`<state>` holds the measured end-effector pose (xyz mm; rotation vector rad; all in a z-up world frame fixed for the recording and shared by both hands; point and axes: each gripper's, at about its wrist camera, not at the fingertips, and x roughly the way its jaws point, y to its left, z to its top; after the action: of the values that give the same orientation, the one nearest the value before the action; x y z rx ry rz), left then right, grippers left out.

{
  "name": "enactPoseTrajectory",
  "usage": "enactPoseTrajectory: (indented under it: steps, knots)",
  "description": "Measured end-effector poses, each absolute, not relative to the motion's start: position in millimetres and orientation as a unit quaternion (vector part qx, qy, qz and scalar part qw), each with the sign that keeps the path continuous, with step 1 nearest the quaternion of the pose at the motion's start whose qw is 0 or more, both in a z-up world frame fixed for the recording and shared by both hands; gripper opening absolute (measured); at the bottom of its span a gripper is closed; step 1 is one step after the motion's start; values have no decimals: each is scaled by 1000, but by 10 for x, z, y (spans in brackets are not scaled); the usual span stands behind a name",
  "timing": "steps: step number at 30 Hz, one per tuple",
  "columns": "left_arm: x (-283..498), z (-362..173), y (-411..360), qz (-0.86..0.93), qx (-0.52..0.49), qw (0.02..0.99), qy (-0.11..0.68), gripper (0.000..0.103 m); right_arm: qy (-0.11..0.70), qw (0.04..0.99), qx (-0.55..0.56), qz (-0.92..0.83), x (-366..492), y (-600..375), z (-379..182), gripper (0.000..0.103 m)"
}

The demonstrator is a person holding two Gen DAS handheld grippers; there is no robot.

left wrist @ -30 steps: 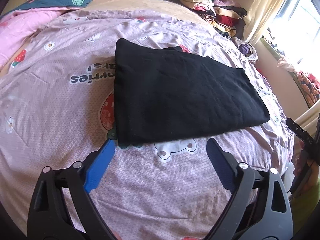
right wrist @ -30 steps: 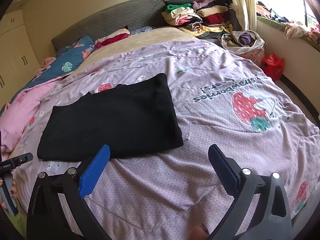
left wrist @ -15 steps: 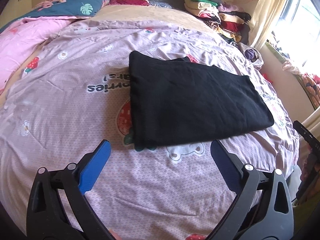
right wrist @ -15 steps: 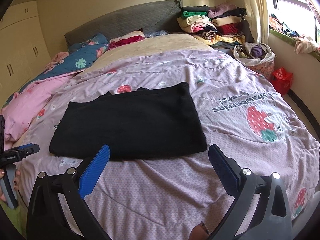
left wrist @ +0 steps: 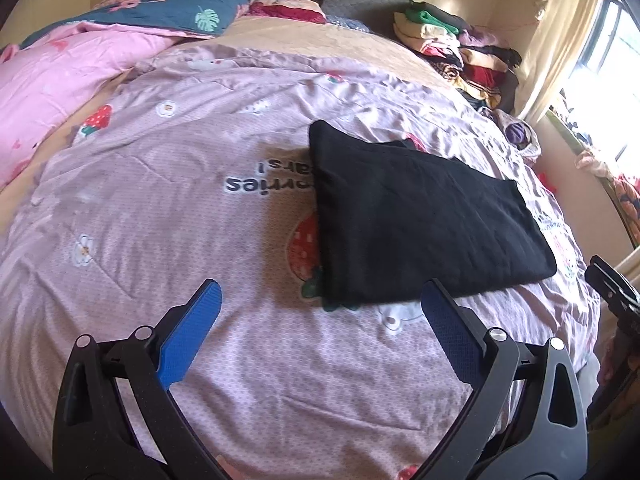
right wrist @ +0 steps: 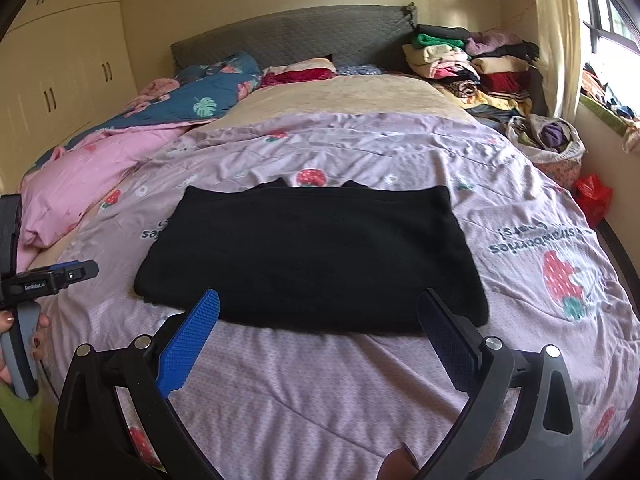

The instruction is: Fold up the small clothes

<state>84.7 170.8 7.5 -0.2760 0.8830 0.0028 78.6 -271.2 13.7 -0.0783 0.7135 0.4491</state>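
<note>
Two near wrist views, shared bedspread (left wrist: 168, 208)

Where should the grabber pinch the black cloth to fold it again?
Probably at the near right corner of the black cloth, coming from the right side with the right gripper. The cloth lies flat as a folded rectangle on the purple quilt, its edges and corners free and nothing on top. Both sets of jaws are open; the left gripper could take the near left corner.

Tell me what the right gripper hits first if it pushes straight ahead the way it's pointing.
Most likely the near edge of the black folded garment, which lies between the open fingers of the right gripper. If it is angled lower, it meets the strawberry quilt first; depth is unclear.
</note>
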Motion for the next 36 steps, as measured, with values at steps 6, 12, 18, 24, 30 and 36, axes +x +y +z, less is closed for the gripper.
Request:
enactPoseTrajectory:
  steps: [6,12,18,24,30,36]
  knots:
    - [828,82,1850,12,-141,896,420,93,343,905,-60,242,736,-2392,166,98]
    - [833,54,1966,20,-150,896,418,93,345,899,-76,260,699,-2122,159,99]
    - [838,38,2032,23,-153,896,416,93,348,893,-90,271,683,-1930,126,99]
    - [837,37,2063,27,-146,898,414,93,347,888,-103,283,631,-1747,90,99]
    - [834,22,2075,29,-142,899,414,93,348,882,-116,295,597,-1595,51,99]
    - [921,9,2056,24,-138,898,417,93,349,878,-126,304,552,-1470,-5,99]
